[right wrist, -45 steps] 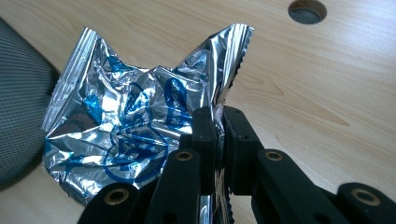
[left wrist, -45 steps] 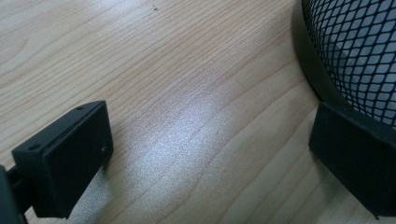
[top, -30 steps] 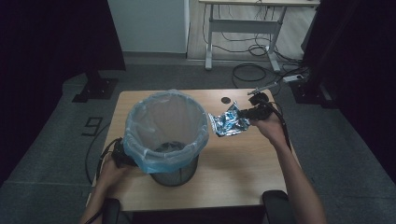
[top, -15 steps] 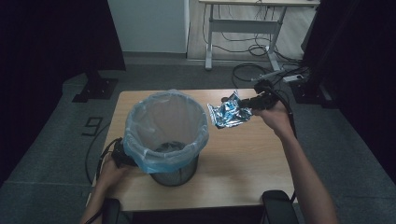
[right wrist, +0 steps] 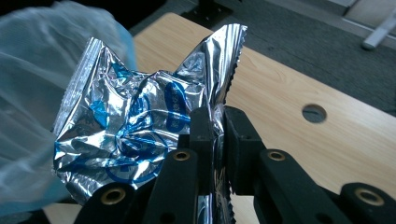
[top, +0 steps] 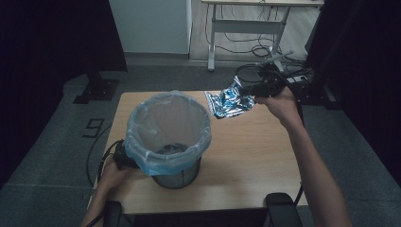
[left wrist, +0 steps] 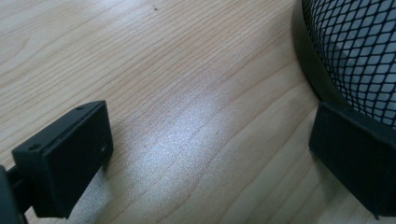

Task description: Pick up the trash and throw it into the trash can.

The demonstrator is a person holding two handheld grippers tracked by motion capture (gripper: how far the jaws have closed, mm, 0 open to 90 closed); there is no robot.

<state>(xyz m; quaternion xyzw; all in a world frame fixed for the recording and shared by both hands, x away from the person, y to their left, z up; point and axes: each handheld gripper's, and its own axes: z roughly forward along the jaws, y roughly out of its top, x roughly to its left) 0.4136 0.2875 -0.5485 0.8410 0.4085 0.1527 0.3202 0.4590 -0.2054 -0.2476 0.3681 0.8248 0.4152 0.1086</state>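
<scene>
A crumpled silver and blue foil wrapper (top: 228, 101) (right wrist: 140, 126) hangs in the air above the table's far right part, just right of the bin's rim. My right gripper (top: 247, 90) (right wrist: 215, 140) is shut on the wrapper's edge. A black mesh waste bin (top: 177, 176) (left wrist: 359, 51) with a light blue plastic liner (top: 168, 132) (right wrist: 28, 93) stands on the wooden table (top: 255, 156). Low at the bin's left base, my left gripper (top: 122, 158) (left wrist: 210, 154) rests open on the tabletop, one jaw against the bin's bottom rim.
A round cable hole (right wrist: 314, 113) sits in the table's far edge. Beyond the table stand a desk frame with cables (top: 250, 33) and a dark stand base (top: 97, 90) on the grey floor. A black chair part (top: 283, 210) shows at the near edge.
My right gripper has lifted the foil wrapper up off the table and away toward the far side. The left gripper has stayed by the bin's base.
</scene>
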